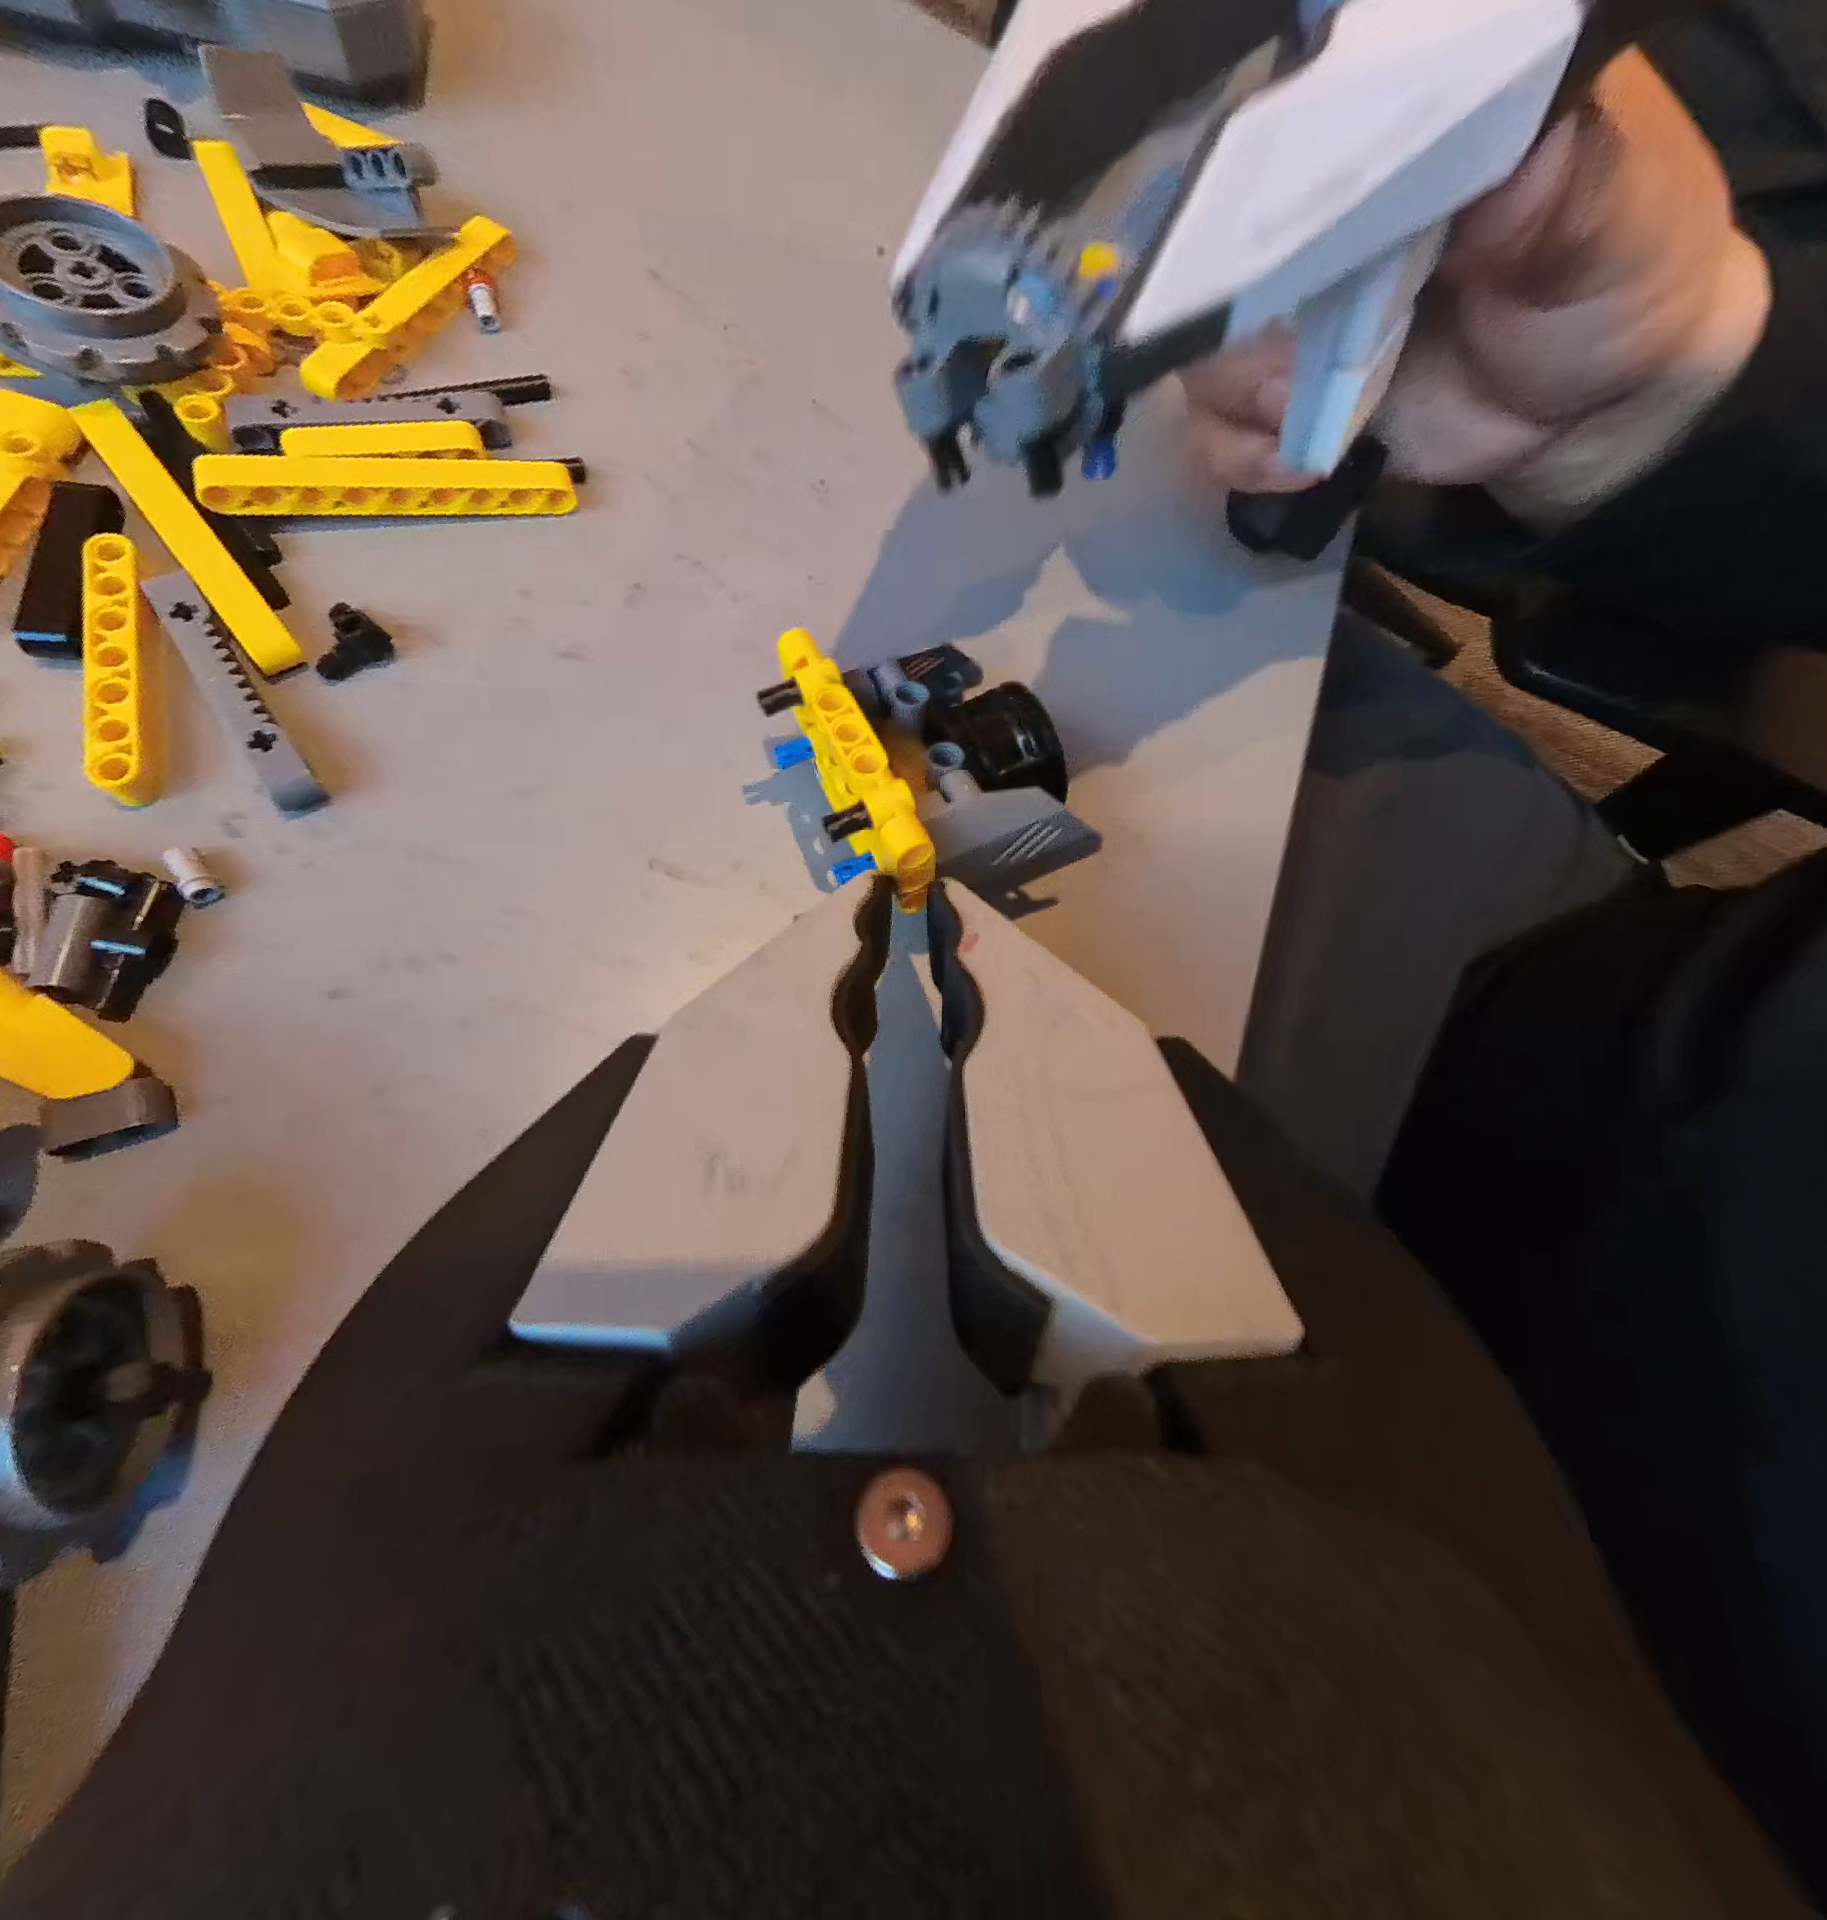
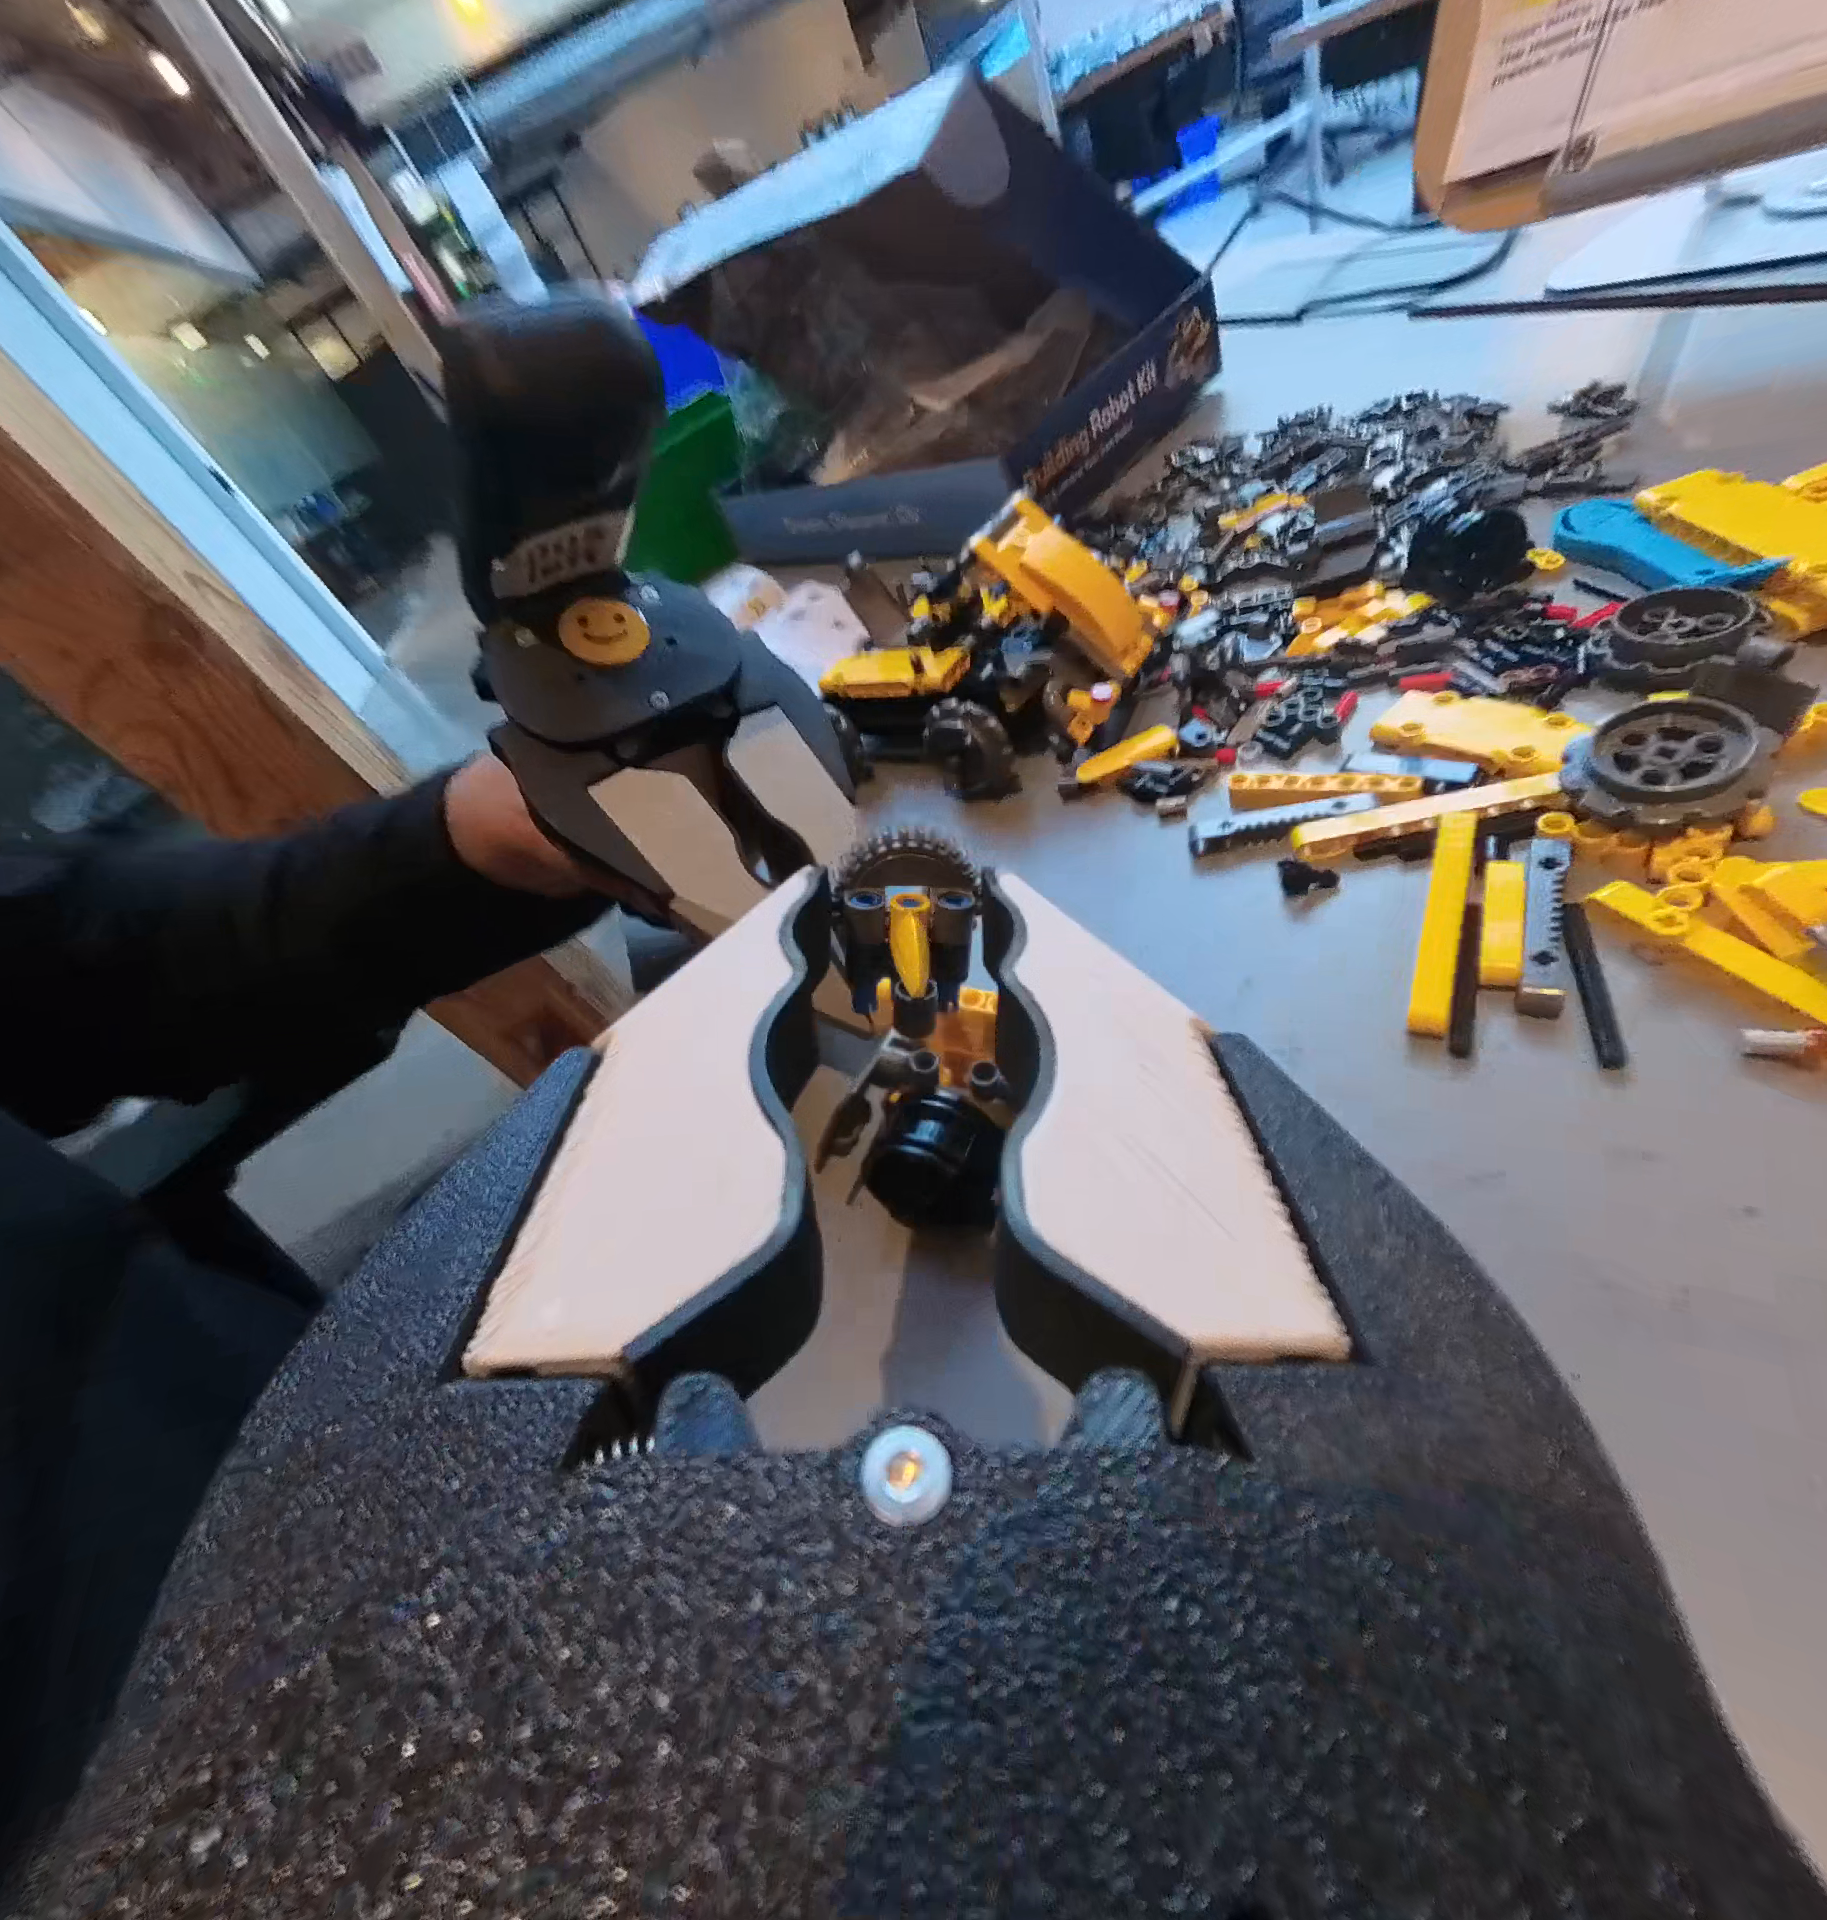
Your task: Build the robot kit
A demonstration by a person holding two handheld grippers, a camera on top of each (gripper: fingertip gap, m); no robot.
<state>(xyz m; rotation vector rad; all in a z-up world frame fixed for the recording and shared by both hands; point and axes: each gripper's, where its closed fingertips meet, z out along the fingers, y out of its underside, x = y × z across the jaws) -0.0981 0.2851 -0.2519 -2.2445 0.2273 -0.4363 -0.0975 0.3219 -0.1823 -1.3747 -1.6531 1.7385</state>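
- My left gripper (image 1: pixel 907 891) has its jaws nearly closed, pinching the near end of a yellow holed beam (image 1: pixel 855 753).
- That beam belongs to a small assembly (image 1: pixel 950 758) with black and blue pins, grey parts and a black cylinder; it sits on the grey table (image 1: pixel 597 727) near the table's edge.
- My right gripper (image 2: pixel 907 914) is clamped on a grey gear assembly (image 2: pixel 904 904) with blue-tipped pins and a yellow piece, and holds it in the air.
- In the left wrist view that gripper (image 1: pixel 1034 343) hangs above and beyond the small assembly, blurred, with a person's hand (image 1: pixel 1574 343) on its handle.
- Through the right jaws I see the black cylinder (image 2: pixel 935 1153) just below the held gear part.
- Loose yellow beams (image 1: pixel 384 485), grey toothed racks (image 1: pixel 234 691) and a grey wheel hub (image 1: pixel 78 275) lie scattered well to the left.
- An open dark box (image 2: pixel 940 343) stands at the far side of the table.
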